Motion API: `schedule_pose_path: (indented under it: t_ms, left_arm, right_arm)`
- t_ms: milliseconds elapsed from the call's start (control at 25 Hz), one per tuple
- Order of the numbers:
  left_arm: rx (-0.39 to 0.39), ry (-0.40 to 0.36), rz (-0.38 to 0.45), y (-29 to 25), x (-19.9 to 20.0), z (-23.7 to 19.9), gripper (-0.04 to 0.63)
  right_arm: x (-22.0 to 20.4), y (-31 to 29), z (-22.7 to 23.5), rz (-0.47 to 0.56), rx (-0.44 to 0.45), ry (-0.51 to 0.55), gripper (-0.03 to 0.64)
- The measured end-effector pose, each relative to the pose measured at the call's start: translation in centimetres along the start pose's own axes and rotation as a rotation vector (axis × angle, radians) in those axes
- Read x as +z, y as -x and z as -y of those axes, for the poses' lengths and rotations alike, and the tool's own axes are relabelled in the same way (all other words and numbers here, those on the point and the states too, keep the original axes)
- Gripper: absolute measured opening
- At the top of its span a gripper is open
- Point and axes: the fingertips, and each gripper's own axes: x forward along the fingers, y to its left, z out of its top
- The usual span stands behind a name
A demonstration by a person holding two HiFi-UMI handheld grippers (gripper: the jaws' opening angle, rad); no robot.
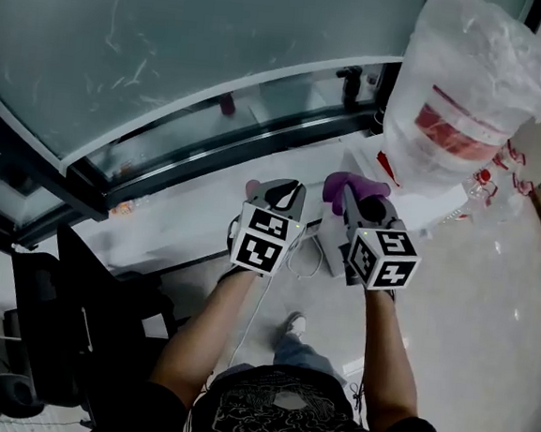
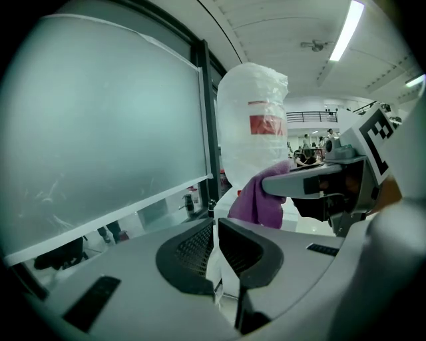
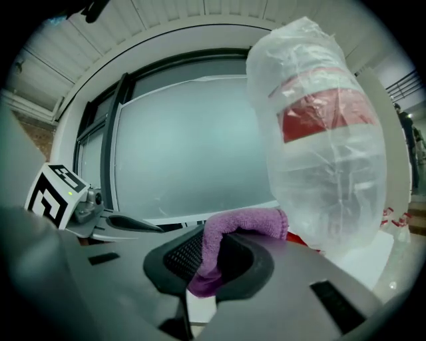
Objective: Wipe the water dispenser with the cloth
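Observation:
The water dispenser (image 1: 400,189) is a white cabinet at the right, topped by a bottle wrapped in clear plastic (image 1: 469,96) with a red label. My right gripper (image 1: 355,191) is shut on a purple cloth (image 1: 353,184), just left of the bottle and short of it. In the right gripper view the cloth (image 3: 247,223) is pinched between the jaws and folds over toward the bottle (image 3: 319,146). My left gripper (image 1: 274,192) hangs beside the right one, shut and holding nothing. In the left gripper view, the cloth (image 2: 259,196) hangs in front of the bottle (image 2: 253,126).
A frosted glass wall (image 1: 172,51) with a dark frame (image 1: 220,149) runs behind the dispenser. A black chair (image 1: 63,324) stands at the lower left. A white cable (image 1: 306,261) lies on the pale floor under the grippers. The person's shoe (image 1: 291,325) is below.

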Motion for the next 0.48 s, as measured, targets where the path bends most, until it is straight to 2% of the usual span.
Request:
schedule_pose_path:
  t_ms: [200,480]
  left_arm:
    - [-0.001,0.007,-0.019,-3.0,-0.2,-1.8,0.044]
    - [-0.035,0.014,-0.012,-6.3,-1.4,-3.3,0.044]
  right_arm:
    - [-1.1,-4.0,2.2,-0.007,-0.022,-0.065,0.046]
    - [-2.9,-8.4,5.1,0.038,-0.078,-0.246,0.046]
